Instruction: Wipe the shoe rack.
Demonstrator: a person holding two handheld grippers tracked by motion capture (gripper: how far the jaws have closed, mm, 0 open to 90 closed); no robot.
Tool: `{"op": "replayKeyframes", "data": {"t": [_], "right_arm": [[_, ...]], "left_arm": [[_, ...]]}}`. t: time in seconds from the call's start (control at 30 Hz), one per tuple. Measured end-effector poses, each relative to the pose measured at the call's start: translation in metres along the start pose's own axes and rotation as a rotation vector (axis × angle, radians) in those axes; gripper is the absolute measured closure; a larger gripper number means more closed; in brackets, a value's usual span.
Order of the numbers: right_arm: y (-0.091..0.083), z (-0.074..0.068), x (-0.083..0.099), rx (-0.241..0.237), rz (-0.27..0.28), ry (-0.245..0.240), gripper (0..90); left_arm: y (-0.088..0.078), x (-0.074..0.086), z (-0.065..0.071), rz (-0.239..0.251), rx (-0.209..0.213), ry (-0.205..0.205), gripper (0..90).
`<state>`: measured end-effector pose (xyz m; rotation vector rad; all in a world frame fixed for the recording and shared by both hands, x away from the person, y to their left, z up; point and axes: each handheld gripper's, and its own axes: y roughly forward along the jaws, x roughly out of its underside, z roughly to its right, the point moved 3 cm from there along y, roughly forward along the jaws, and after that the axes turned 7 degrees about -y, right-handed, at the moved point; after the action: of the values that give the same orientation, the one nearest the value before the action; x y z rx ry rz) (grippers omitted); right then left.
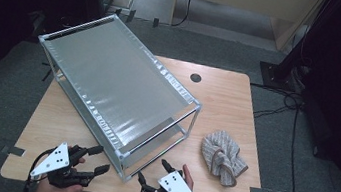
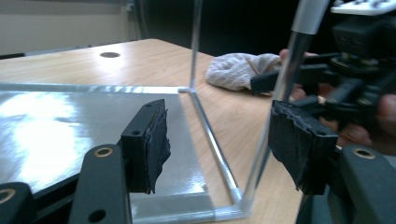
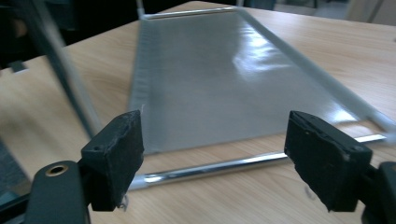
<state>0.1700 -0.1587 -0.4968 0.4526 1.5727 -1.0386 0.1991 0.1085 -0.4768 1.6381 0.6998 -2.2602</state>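
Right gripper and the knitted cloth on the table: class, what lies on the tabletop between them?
Nothing: in the high view the stretch of wooden table between the right gripper and the knitted cloth is bare.

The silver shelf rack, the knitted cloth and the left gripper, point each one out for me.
silver shelf rack [image 1: 111, 75]: high view, on its shiny top sheet.
knitted cloth [image 1: 223, 156]: high view, on the middle of the bundle.
left gripper [image 1: 97, 159]: high view, between its open jaw tips.

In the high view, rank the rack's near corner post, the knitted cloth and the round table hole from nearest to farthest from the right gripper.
From the right gripper:
1. Near corner post, just to its left.
2. Knitted cloth, to its right.
3. Round table hole, at the table's far edge.
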Motion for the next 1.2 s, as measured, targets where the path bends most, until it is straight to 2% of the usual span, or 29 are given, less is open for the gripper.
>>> {"op": "replayKeyframes", "data": {"t": [0.03, 0.07, 0.2, 0.23, 0.27, 0.33, 0.43, 0.5, 0.53, 0.57, 0.6, 0.63, 0.67, 0.7, 0.77, 0.83, 1.0, 1.03, 1.1, 1.13, 1.17, 1.2], "right_arm": [[0.000, 0.000, 0.000, 0.000, 0.000, 0.000, 21.6], [0.002, -0.007, -0.003, -0.025, 0.013, -0.003, 23.5], [0.005, -0.019, -0.007, -0.083, 0.047, -0.033, 31.1], [0.005, -0.019, -0.007, -0.083, 0.047, -0.033, 31.1], [0.007, -0.025, -0.008, -0.112, 0.060, -0.046, 35.3], [0.008, -0.027, -0.009, -0.123, 0.064, -0.051, 36.8], [0.014, -0.038, -0.011, -0.168, 0.074, -0.050, 47.6], [0.016, -0.040, -0.011, -0.178, 0.078, -0.054, 50.1], [0.018, -0.045, -0.013, -0.203, 0.084, -0.064, 55.9], [0.018, -0.045, -0.013, -0.203, 0.084, -0.064, 55.9], [0.022, -0.051, -0.014, -0.201, 0.077, -0.078, 62.6], [0.022, -0.051, -0.014, -0.201, 0.077, -0.078, 62.6], [0.025, -0.055, -0.014, -0.204, 0.064, -0.085, 70.3], [0.026, -0.056, -0.014, -0.189, 0.055, -0.091, 73.7], [0.028, -0.054, -0.012, -0.160, 0.036, -0.099, 80.6], [0.028, -0.050, -0.011, -0.185, 0.034, -0.078, 81.1], [0.024, -0.044, -0.010, -0.184, 0.031, -0.085, 81.4], [0.020, -0.041, -0.008, -0.184, 0.031, -0.091, 81.5], [0.018, -0.039, -0.007, -0.186, 0.029, -0.091, 81.5], [0.014, -0.034, -0.005, -0.194, 0.028, -0.085, 81.4], [0.012, -0.031, -0.004, -0.203, 0.025, -0.078, 81.3], [0.009, -0.029, -0.003, -0.209, 0.025, -0.078, 81.3]], "left_arm": [[0.000, 0.000, 0.000, 0.000, 0.000, 0.000, 37.6], [-0.002, 0.001, -0.003, -0.001, -0.020, -0.006, 37.6], [-0.005, 0.003, -0.008, -0.006, -0.047, -0.015, 37.9], [-0.005, 0.003, -0.008, -0.006, -0.047, -0.015, 38.0], [-0.007, 0.004, -0.010, -0.008, -0.061, -0.020, 38.0], [-0.008, 0.005, -0.011, -0.007, -0.066, -0.022, 38.2], [-0.010, 0.006, -0.014, -0.010, -0.084, -0.032, 38.3], [-0.010, 0.007, -0.015, -0.011, -0.093, -0.032, 38.3], [-0.011, 0.007, -0.016, -0.015, -0.101, -0.035, 38.3], [-0.011, 0.007, -0.016, -0.015, -0.101, -0.035, 38.3], [-0.011, 0.008, -0.016, -0.017, -0.106, -0.034, 38.3], [-0.012, 0.008, -0.017, -0.018, -0.111, -0.035, 38.3], [-0.012, 0.009, -0.018, -0.020, -0.126, -0.037, 38.4], [-0.013, 0.009, -0.019, -0.019, -0.131, -0.036, 38.3], [-0.014, 0.009, -0.020, -0.022, -0.138, -0.033, 38.4], [-0.016, 0.010, -0.025, -0.017, -0.163, -0.039, 38.4], [-0.017, 0.010, -0.035, -0.011, -0.203, -0.049, 40.3], [-0.017, 0.009, -0.042, -0.009, -0.229, -0.053, 40.2], [-0.016, 0.009, -0.045, -0.005, -0.240, -0.060, 40.2], [-0.016, 0.009, -0.053, 0.003, -0.265, -0.075, 40.1], [-0.016, 0.009, -0.053, 0.003, -0.265, -0.075, 40.2], [-0.017, 0.008, -0.060, 0.005, -0.286, -0.085, 40.2]]}}
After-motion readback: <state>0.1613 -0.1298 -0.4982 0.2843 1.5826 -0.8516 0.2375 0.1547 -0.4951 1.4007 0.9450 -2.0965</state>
